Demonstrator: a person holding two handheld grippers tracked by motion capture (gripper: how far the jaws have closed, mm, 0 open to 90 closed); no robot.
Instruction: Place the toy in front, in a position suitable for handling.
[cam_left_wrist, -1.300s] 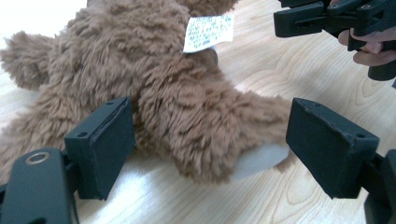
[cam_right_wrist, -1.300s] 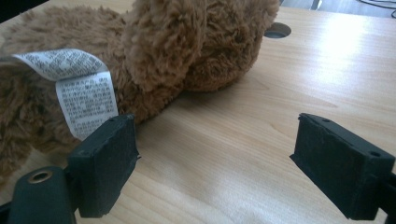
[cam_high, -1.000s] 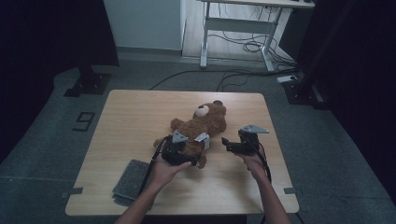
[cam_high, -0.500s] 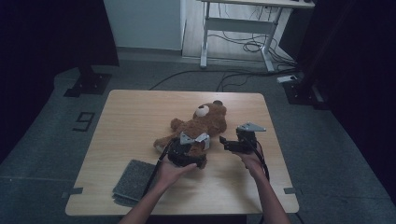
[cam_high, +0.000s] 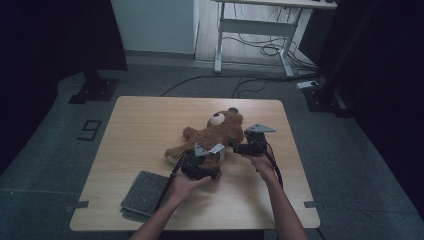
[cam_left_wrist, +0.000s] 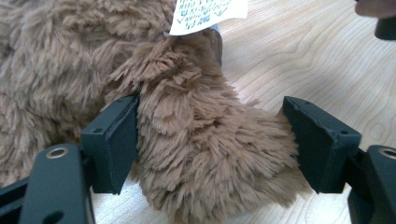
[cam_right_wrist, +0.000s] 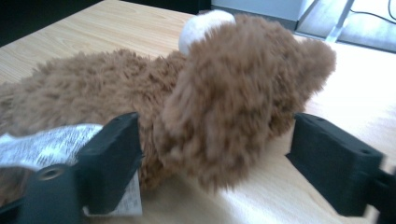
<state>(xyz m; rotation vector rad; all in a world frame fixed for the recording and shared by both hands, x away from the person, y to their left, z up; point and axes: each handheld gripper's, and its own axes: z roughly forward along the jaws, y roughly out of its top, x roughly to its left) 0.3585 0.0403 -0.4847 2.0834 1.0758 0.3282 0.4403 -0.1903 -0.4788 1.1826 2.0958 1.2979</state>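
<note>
Work in hand: both claws are taking hold of the teddy bear (cam_high: 212, 137), one limb for each claw.

Place of the bear: it lies on the wooden desk (cam_high: 145, 120), a little right of the middle, with the head toward the far edge and the legs toward the person.

Left claw (cam_left_wrist: 210, 140): the jaws have just been closing. A furry limb is between them, and the fur touches both pads, but I judge it is not yet squeezed firmly.

Right claw (cam_right_wrist: 215, 154): the jaws have just been closing too. They stand wide around another limb; the left pad is close against the fur, while the right pad is apart from it, so the claw holds nothing yet.

How to do the step well: I think each claw should go further over its limb, so the pads press on the stuffing and not only on loose fur. Close both slowly and evenly. The paper label (cam_left_wrist: 208, 14) should stay out of the pads, because it can slip or tear. Lift with both claws together, so the bear does not twist.

Possible trouble: a grip on the fur tip alone may slide off.

Count: one teddy bear, one paper label on it, one grey cloth (cam_high: 145, 192) near the front left of the desk, two claws, one desk.
</note>
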